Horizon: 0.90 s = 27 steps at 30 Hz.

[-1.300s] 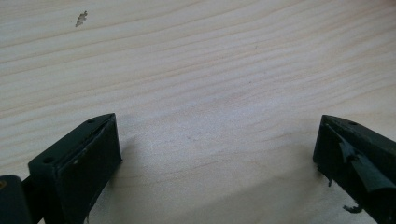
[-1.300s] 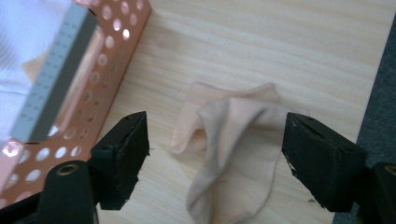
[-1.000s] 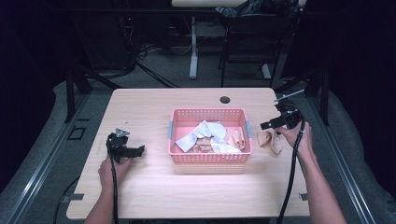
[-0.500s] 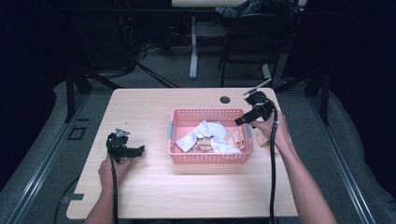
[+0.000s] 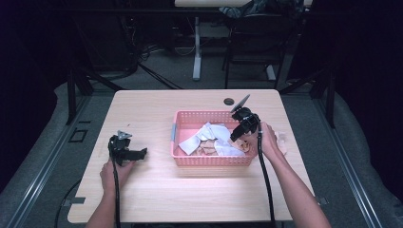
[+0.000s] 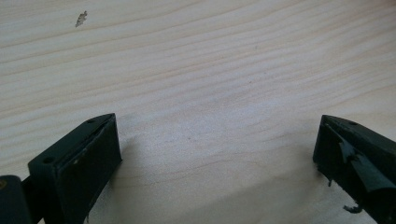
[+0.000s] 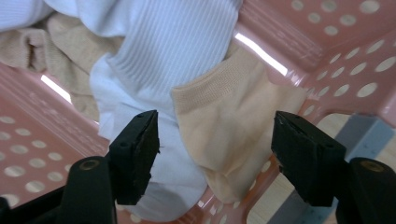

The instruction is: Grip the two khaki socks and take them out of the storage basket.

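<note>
Right gripper view: gripper (image 7: 215,149) unclenched, closing around tan sock (image 7: 233,140) in basket (image 7: 336,51). Go lower, pinch just that sock, probably missing white sock (image 7: 163,56). Left gripper (image 5: 135,154) released on table (image 5: 190,190).

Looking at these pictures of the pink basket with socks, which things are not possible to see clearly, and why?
- Number of socks in the pink basket: in the high view they lie heaped and the right claw covers some.
- Beige sock: in the right gripper view its toe end hides behind the basket wall, and the white sock is cut off by the top edge.
- Pale thing beyond the right hand: too small in the high view.
</note>
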Motion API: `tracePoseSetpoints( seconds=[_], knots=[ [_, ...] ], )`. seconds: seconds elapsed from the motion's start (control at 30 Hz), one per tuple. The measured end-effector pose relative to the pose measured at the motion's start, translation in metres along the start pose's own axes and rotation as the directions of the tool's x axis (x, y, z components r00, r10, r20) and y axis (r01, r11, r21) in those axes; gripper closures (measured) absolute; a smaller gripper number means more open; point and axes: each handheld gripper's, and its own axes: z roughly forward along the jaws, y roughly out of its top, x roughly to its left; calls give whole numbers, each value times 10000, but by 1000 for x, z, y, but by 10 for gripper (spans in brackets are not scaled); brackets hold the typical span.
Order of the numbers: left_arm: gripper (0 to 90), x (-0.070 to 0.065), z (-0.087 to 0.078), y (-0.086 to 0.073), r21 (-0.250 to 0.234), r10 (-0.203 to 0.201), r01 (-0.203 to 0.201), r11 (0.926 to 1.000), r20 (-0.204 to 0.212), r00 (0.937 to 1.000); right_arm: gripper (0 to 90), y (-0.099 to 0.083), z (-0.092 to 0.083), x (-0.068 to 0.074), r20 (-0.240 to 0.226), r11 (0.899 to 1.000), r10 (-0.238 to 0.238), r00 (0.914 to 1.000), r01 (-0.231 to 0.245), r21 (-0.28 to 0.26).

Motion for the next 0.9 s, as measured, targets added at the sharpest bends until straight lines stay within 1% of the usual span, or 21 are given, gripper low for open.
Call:
tracePoseSetpoints(
  seconds=[0.03, 0.07, 0.13, 0.17, 0.2, 0.23, 0.3, 0.33, 0.4, 0.43, 0.47, 0.5, 0.57, 0.6, 0.63, 0.67, 0.77, 0.8, 0.83, 0.87, 0.9],
  knots=[
    [4, 0, 0, 0, 0, 0, 0, 10000, 0, 10000, 339, 0, 0, 0, 0, 10000, 0, 10000, 0, 0],
    [4, 0, 0, 0, -1, 0, 0, 10000, -1, 10000, 375, 0, 5, -1, 77, 9997, 7, 10000, -9, 248],
    [4, 0, 0, 0, 2, 1, -1, 10000, -3, 10000, 388, 0, 6, -1, 136, 9993, -20, 9999, 15, 371],
    [4, 0, 0, 0, 1, 1, -1, 10000, -6, 10000, 422, 0, 9, 0, 330, 9977, -86, 9994, 64, 675],
    [5, 0, 0, 0, 1, 1, -1, 10000, -6, 10000, 422, 0, 9, 0, 330, 9977, -86, 9994, 64, 675],
    [5, 0, 0, 0, -1, -2, 2, 10000, -7, 10000, 434, -1, 10, 0, 362, 9983, 37, 9993, -58, 577],
    [4, 0, 0, 0, 0, 0, 0, 10000, -6, 10000, 475, -1, 12, -2, 449, 9969, 19, 9990, -54, 790],
    [4, 0, 0, 0, -1, 0, 0, 10000, -4, 10000, 509, -2, 14, -3, 371, 9966, 19, 9993, -49, 823],
    [4, 0, 0, 0, -1, -3, 3, 10000, -6, 10000, 521, -2, 16, -1, 395, 9970, 135, 9991, -165, 760],
    [4, 0, 0, 0, -4, -1, 1, 10000, -8, 10000, 534, -1, 18, -2, 467, 9946, -48, 9989, -1, 1041],
    [4, 0, 0, 0, -1, -21, 21, 10000, -1, 10000, 565, -1, 22, -1, 505, 9925, -95, 9987, 33, 1224],
    [4, 0, 0, 0, -1, -21, 21, 10000, -1, 10000, 565, -1, 22, -1, 505, 9925, -95, 9987, 33, 1224],
    [4, 0, 0, 0, -8, -25, 25, 10000, -4, 10000, 622, -1, 26, 1, 568, 9914, -57, 9984, -18, 1306],
    [4, 0, 0, 0, -4, -24, 24, 10000, -1, 10000, 647, 0, 26, 1, 682, 9907, -151, 9976, 57, 1360],
    [4, 0, 0, 0, -4, -22, 22, 10000, -2, 10000, 647, 0, 26, 1, 682, 9907, -151, 9976, 57, 1360],
    [4, 0, 0, 0, -2, -3, 3, 10000, -3, 10000, 703, -1, 26, 1, 769, 9930, -40, 9970, -51, 1177],
    [4, 0, 0, 0, 1, -3, 3, 10000, -1, 10000, 737, 0, 24, 1, 705, 9908, -194, 9973, 98, 1346],
    [4, 0, 0, 0, -2, -2, 2, 10000, -6, 10000, 737, 0, 24, 1, 705, 9908, -194, 9973, 98, 1346],
    [4, 0, 0, 0, -3, -22, 22, 10000, -1, 10000, 773, 0, 24, 2, 655, 9909, -265, 9975, 176, 1333],
    [4, 0, 0, 0, -3, -22, 22, 10000, -1, 10000, 785, 0, 24, 2, 622, 9902, -314, 9976, 226, 1381],
    [4, 0, 0, 0, -6, -25, 25, 10000, 0, 10000, 800, 0, 25, 3, 604, 9918, -237, 9979, 159, 1268]
  ],
)
